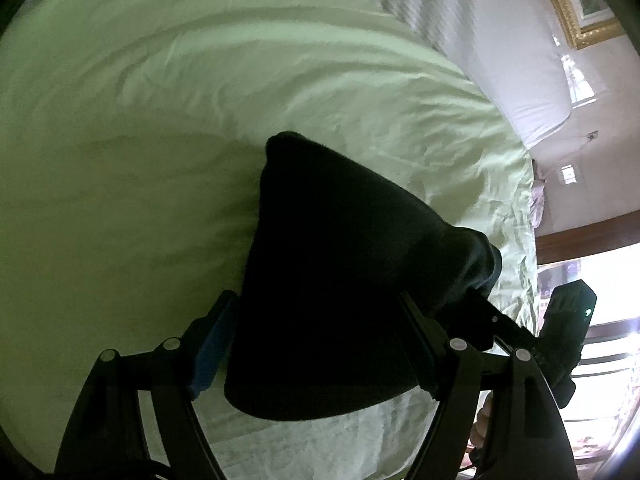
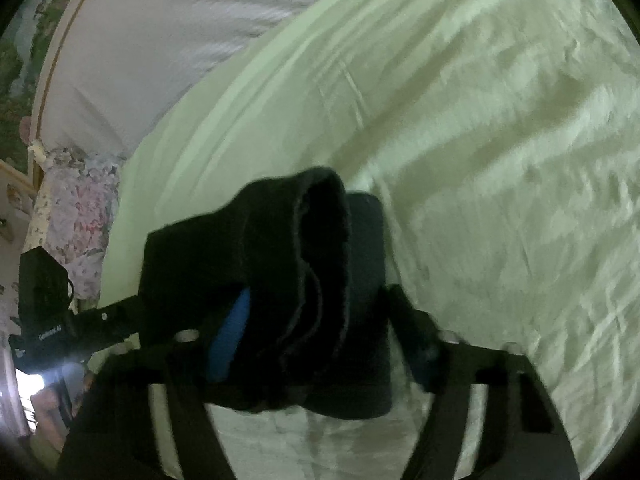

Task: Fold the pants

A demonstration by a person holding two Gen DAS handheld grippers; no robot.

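Carefully now: your pants [image 1: 340,280] are soft and floppy between both wide, unclamped grippers, so pinch the thick folded edge.

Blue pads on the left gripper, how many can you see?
1. The blue pad lines the finger beside the black pants; the other finger's pad is hidden behind its dark edge.

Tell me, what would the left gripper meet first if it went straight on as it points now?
Most likely the black pants, which already lie between the fingers of the left gripper; under them is the green sheet. Depth is unclear.
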